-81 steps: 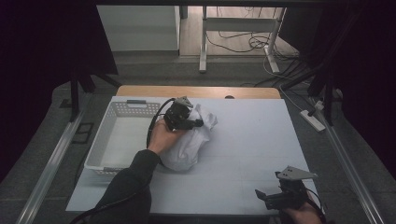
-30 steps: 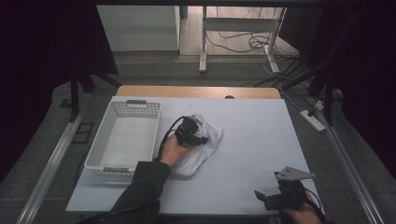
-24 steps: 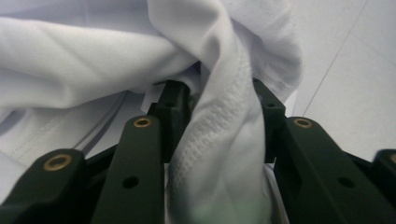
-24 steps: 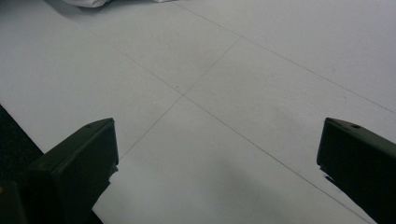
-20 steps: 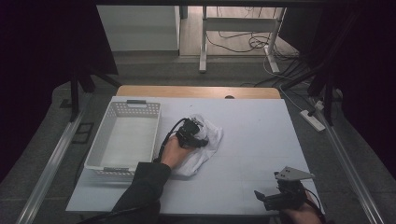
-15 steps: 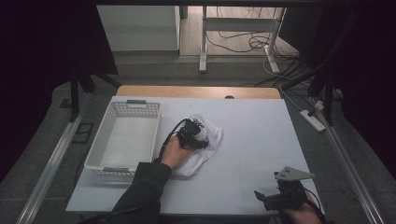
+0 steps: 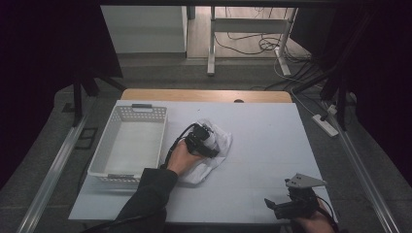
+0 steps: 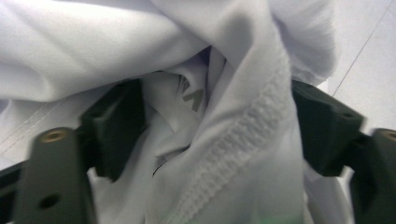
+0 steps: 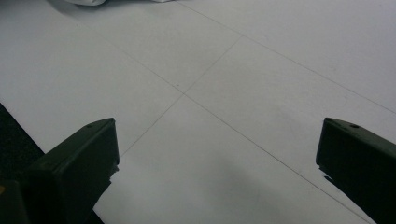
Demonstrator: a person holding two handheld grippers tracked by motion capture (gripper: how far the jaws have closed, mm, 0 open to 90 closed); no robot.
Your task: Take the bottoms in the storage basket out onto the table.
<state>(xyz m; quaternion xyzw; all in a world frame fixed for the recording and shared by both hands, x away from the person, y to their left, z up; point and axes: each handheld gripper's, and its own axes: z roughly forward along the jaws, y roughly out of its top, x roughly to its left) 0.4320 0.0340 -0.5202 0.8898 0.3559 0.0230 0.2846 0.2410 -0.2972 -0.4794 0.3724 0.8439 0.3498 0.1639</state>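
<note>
A crumpled white cloth (image 7: 222, 141) lies on the pale table (image 7: 272, 145), right of the basket. My left gripper (image 7: 210, 145) rests on top of it, held by a hand coming in from below. In the left gripper view a hemmed fold of the cloth (image 8: 243, 140) bunches between the jaws of the left gripper (image 8: 217, 126). Those jaws have just been opening and now stand wide, loose around the fold. My right gripper (image 7: 272, 206) sits near the table's front right edge. In the right gripper view its jaws (image 9: 217, 154) are wide apart over bare table.
A white perforated basket (image 7: 104, 155) stands at the table's left, with nothing visible inside. A wooden strip (image 7: 204, 95) runs along the table's far edge. Cables and a power strip (image 7: 324, 124) lie on the floor to the right.
The left hand has brought the bunched cloth down and slightly rightward; it now lies flatter on the table. In the last second it barely shifted. The right gripper has stayed put.
</note>
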